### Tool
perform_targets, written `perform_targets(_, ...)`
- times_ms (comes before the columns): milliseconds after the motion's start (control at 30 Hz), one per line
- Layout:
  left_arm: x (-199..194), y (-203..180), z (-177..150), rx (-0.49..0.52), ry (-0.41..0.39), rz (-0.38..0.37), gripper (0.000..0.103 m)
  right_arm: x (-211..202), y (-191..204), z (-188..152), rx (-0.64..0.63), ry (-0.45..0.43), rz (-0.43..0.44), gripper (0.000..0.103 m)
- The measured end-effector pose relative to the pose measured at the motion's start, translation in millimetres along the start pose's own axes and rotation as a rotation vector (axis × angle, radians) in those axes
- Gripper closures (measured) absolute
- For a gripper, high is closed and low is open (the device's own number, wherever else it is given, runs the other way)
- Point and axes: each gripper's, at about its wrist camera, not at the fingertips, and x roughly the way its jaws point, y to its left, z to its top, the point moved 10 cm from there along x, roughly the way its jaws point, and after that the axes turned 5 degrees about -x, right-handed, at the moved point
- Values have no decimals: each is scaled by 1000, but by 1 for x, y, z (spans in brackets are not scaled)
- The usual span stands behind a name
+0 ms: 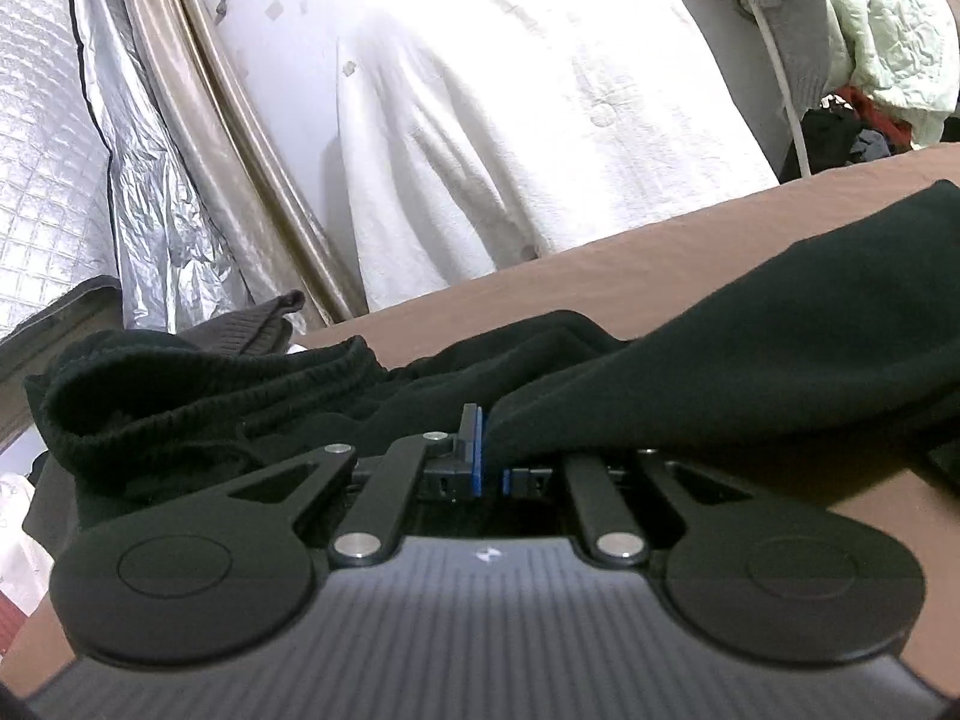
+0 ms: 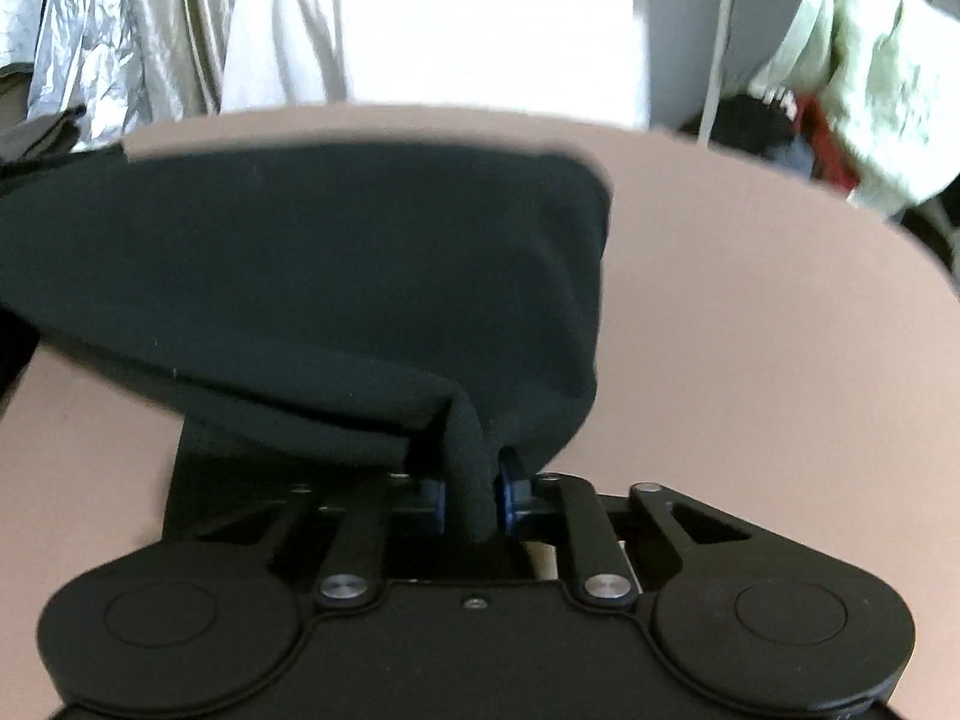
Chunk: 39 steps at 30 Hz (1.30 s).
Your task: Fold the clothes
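Both tongs pinched the black garment [image 2: 336, 276], left tongs [image 1: 489, 450] low centre, right tongs [image 2: 471, 501] likewise, seemingly to carry its edge across the brown desk [image 2: 750, 330] for a fold.

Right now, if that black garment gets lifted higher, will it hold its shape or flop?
Probably flop: the black garment sags in a curve from where the right gripper pinches it. It looks soft and thick, so likely not slippery, and it bunches at the left gripper.
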Motion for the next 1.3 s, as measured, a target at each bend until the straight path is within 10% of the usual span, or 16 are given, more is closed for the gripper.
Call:
perform_targets(200, 15, -31, 80, 26, -41, -19, 98, -24, -62, 102, 80, -211, -38, 92)
perform_targets(367, 2, -46, 213, -127, -213, -36, 98, -108, -128, 210, -80, -508, -303, 92)
perform_targets(467, -3, -78, 252, -197, -217, -171, 97, -138, -156, 237, -192, -577, -532, 92)
perform_targets(600, 21, -145, 199, -57, 67, -310, 76, -123, -205, 186, -10, -440, -508, 91)
perform_targets(833, -24, -159, 53, 300, 192, -354, 50, -4, -238, -3, 33, 38, -525, 77)
perform_targets(933, -44, -109, 18, 326, 184, -289, 37, -18, -242, 10, -74, 15, -537, 78)
perform_targets(1100, -52, -14, -24, 296, 185, -91, 31, -28, -261, 15, 189, -12, -440, 76)
perform_targets(1300, -30, 58, -87, 40, 338, -8, 29, -42, -257, -6, 201, -8, -476, 44)
